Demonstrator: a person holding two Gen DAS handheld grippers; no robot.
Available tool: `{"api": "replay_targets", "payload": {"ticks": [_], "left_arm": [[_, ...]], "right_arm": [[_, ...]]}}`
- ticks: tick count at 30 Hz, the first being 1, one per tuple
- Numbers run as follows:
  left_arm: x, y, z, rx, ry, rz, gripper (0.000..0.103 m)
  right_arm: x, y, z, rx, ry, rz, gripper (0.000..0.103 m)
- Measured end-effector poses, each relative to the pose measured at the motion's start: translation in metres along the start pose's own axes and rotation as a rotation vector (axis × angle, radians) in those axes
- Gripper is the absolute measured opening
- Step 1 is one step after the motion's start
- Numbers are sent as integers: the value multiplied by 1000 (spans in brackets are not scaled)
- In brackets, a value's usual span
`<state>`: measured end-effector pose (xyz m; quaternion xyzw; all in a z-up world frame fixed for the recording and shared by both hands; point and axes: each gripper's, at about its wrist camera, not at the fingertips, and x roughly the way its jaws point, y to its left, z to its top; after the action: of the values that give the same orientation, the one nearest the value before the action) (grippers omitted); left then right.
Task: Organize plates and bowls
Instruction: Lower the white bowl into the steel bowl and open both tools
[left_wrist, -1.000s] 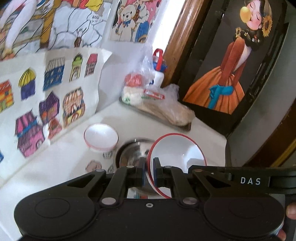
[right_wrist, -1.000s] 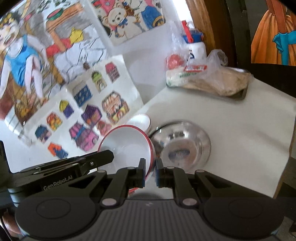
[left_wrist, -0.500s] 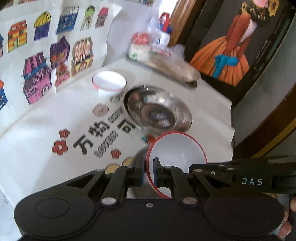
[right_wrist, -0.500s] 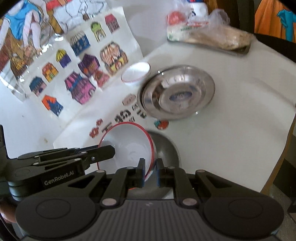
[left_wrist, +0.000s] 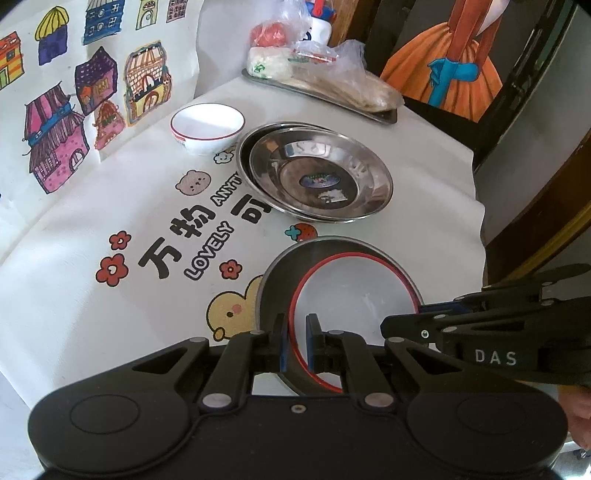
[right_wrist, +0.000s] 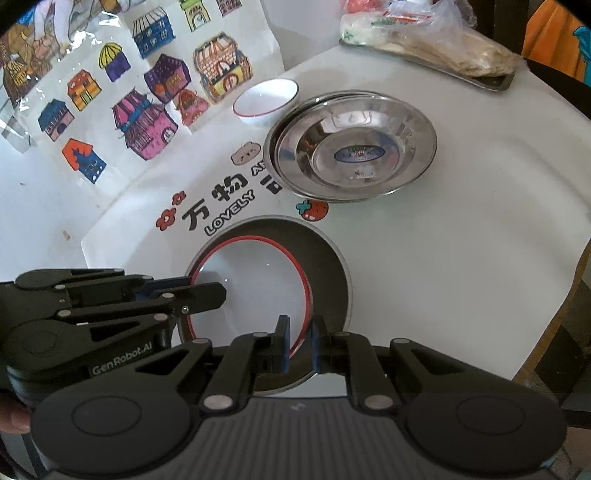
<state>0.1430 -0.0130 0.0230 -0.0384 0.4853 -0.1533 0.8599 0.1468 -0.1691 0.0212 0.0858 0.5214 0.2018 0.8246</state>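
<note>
A white plate with a red rim (left_wrist: 354, 295) (right_wrist: 255, 280) sits inside a dark round metal dish (left_wrist: 273, 280) (right_wrist: 328, 266) at the table's near edge. My left gripper (left_wrist: 294, 345) is shut on the plate's left rim. My right gripper (right_wrist: 300, 345) pinches its right rim, the pads slightly apart. Each gripper shows in the other's view: the right one (left_wrist: 421, 325) and the left one (right_wrist: 207, 291). Two stacked steel plates (left_wrist: 317, 173) (right_wrist: 354, 147) lie further back. A small white red-rimmed bowl (left_wrist: 207, 127) (right_wrist: 266, 98) stands behind them to the left.
A steel tray with bagged food (left_wrist: 325, 85) (right_wrist: 428, 48) lies at the table's far edge. A sheet with drawn houses (left_wrist: 74, 96) (right_wrist: 147, 96) leans on the left. The white printed tablecloth (left_wrist: 110, 206) drops off at the right edge (right_wrist: 554, 258).
Both grippers have carried the red-rimmed plate down and toward me. It has gone from tilted above the table to lying in the dark dish.
</note>
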Motion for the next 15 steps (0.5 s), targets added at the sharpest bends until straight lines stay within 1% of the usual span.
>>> {"api": "replay_targets", "payload": {"ticks": [7,15], "left_arm": [[8,1,2,12,40,8,8],[11,2,6,16,53,8,8]], "right_arm": [[7,1,3,-16,38,-10,13],[10,1,6,-30,53,-11,13]]}}
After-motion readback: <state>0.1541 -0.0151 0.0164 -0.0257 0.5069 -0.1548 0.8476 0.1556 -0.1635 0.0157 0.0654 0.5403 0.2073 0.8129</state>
